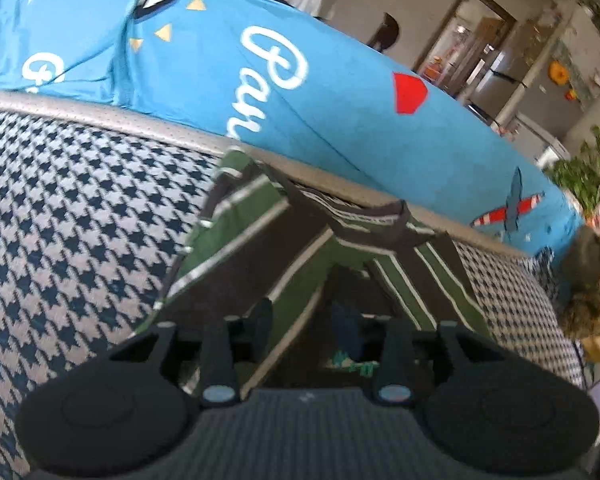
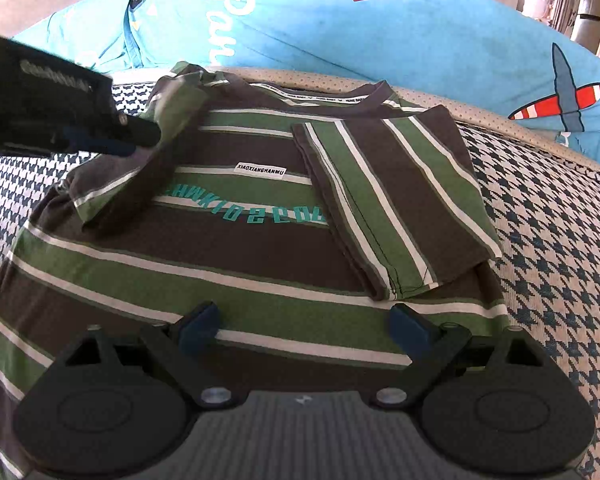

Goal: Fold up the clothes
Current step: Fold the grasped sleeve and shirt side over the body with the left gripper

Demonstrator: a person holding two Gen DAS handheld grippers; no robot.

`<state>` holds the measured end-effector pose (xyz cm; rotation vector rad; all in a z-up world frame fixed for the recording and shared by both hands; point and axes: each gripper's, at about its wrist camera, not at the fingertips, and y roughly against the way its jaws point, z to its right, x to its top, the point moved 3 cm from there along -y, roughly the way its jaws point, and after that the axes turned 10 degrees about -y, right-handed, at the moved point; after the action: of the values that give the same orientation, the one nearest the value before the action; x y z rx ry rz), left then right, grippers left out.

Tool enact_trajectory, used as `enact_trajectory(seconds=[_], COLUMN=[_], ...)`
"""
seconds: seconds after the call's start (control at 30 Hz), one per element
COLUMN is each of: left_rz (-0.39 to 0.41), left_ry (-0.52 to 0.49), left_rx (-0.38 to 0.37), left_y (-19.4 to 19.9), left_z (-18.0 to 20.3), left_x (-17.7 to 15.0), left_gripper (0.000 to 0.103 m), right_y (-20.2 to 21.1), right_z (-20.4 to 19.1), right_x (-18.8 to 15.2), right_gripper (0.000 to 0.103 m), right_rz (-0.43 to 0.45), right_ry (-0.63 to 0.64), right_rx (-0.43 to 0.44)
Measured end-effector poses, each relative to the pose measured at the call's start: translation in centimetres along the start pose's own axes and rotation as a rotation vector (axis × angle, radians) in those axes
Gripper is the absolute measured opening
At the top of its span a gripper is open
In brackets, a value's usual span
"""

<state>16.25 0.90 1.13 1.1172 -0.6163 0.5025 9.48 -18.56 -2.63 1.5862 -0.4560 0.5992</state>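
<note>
A green, brown and white striped T-shirt [image 2: 236, 248] lies front-up on a houndstooth-patterned cushion [image 2: 560, 264], its collar toward the cushion's far edge, where a blue printed blanket [image 2: 420, 32] is bunched. One sleeve [image 2: 396, 200] is already folded in across the chest and lies flat, partly covering the teal lettering under a small white label.

The right wrist view shows the right gripper [image 2: 304, 330] low over the shirt's hem end near the cushion's near edge, its blue-padded jaws spread wide with nothing between them. Across the shirt the same view shows the left gripper [image 2: 140, 138] coming in from the side, its jaws pinched narrow on the other sleeve [image 2: 140, 168], which is lifted and draped over the chest.

The left wrist view adds only a blurred close look along the left gripper [image 1: 306, 328], striped fabric caught between its fingers, plus a room beyond the blanket with potted plants [image 1: 584, 176] and a doorway [image 1: 464, 40].
</note>
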Motion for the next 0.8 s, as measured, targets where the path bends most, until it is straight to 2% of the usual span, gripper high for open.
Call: enact_trajectory(seconds=[0.43,0.57,0.8], left_rz=[-0.029,-0.014,0.018], left_ry=[0.04,0.034,-0.012], left_rx=[0.259,0.272,0.28], left_y=[-1.0,-1.5,-2.9], left_z=[-3.3,-3.5,-3.2], left_x=[-0.4,0.2,1.5], left_gripper=[0.053,0.053,0.06], right_y=[0.8,0.8,0.4], right_z=[0.1,0.3,-0.1], right_x=[0.9,1.1,0.8], right_gripper=[0.093,0.093,0.093], right_rz=[0.051,0.056,0.026], right_ry=[-0.031,-0.059,-0.053], right_rx=[0.046,0.067,0.073])
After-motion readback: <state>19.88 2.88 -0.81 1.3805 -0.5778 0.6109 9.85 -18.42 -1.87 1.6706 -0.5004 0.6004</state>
